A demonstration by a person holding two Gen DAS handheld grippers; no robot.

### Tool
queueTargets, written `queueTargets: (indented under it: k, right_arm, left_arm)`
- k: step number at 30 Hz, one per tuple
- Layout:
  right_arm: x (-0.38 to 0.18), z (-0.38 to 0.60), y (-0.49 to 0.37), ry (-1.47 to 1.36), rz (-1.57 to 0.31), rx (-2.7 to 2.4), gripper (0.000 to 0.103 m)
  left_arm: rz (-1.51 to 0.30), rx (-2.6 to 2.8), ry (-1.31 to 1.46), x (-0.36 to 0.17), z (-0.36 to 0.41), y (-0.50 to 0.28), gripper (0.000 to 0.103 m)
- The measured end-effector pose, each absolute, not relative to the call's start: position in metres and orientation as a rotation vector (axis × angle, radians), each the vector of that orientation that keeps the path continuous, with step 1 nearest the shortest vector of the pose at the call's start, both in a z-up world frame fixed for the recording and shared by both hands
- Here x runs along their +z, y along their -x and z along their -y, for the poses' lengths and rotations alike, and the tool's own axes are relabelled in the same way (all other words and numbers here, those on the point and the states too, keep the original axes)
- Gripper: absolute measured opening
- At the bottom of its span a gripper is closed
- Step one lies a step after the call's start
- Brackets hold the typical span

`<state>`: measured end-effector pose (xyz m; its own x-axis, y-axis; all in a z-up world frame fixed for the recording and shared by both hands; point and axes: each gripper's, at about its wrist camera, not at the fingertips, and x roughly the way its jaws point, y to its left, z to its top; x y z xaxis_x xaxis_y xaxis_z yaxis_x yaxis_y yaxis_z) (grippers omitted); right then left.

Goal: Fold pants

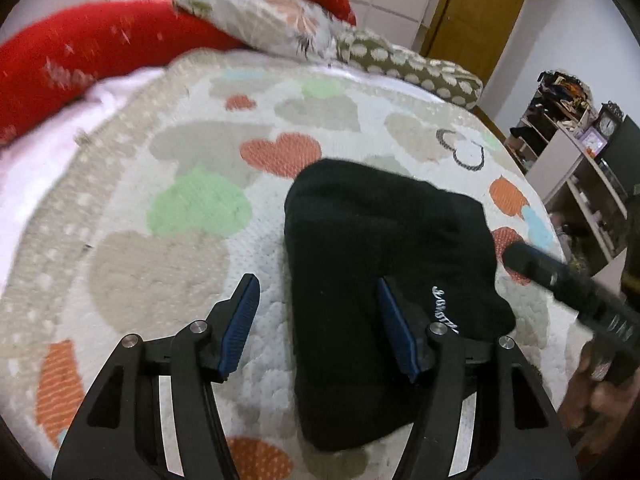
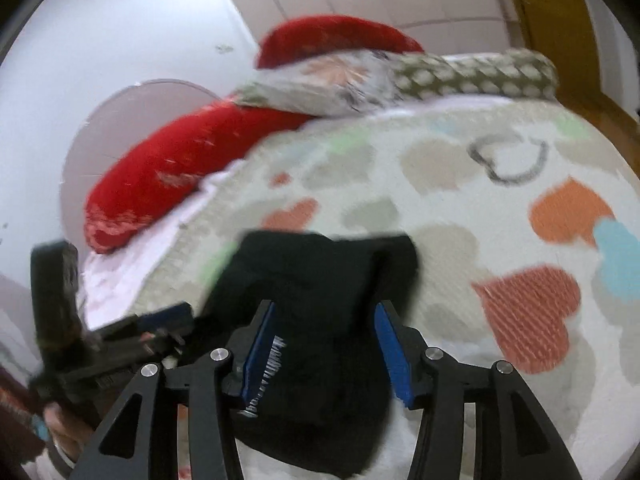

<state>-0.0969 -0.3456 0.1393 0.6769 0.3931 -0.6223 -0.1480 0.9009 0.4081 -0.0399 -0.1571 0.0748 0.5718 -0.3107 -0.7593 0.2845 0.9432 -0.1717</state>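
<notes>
The black pants (image 1: 380,240) lie folded into a compact bundle on the heart-patterned bedspread (image 1: 160,260), with white lettering near their lower right edge. My left gripper (image 1: 320,320) hovers over the bundle's left edge, jaws apart, with nothing pinched. The right gripper (image 1: 560,280) reaches in from the right edge. In the right wrist view the pants (image 2: 320,272) lie below and between the blue pads of my right gripper (image 2: 326,344), which stands open and does not press on the cloth. The left gripper (image 2: 120,340) shows at the lower left.
Red pillows (image 1: 80,60) and a patterned pillow (image 1: 280,20) are piled at the head of the bed, next to a dotted bolster (image 1: 420,68). A cluttered shelf (image 1: 580,168) stands past the bed's right edge. A person's hand (image 1: 600,392) holds the right gripper.
</notes>
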Motion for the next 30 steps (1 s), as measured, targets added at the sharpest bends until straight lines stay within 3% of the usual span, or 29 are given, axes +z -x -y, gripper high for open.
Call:
queueTargets:
  k: [4, 8, 16, 22, 30]
  right_arm:
    - [0.139, 0.324, 0.075, -0.293, -0.770, 0.353, 0.049]
    - [0.096, 0.320, 0.042, -0.241, -0.891, 0.266, 0.047]
    - [0.123, 0.326, 0.085, -0.236, -0.851, 0.270, 0.048]
    - [0.087, 0.315, 0.107, -0.170, -0.911, 0.194, 0.051]
    - [0.133, 0.314, 0.136, -0.180, -0.797, 0.210, 0.053]
  left_arm:
    - [-0.899, -0.329, -0.010, 0.063, 0.167, 0.052, 0.061]
    - [-0.908, -0.331, -0.003, 0.049, 0.172, 0.052, 0.066]
    - [-0.899, -0.312, -0.012, 0.053, 0.172, 0.056, 0.067]
    - [-0.896, -0.303, -0.013, 0.056, 0.172, 0.064, 0.067]
    - [-0.802, -0.255, -0.072, 0.080, 0.166, 0.090, 0.067]
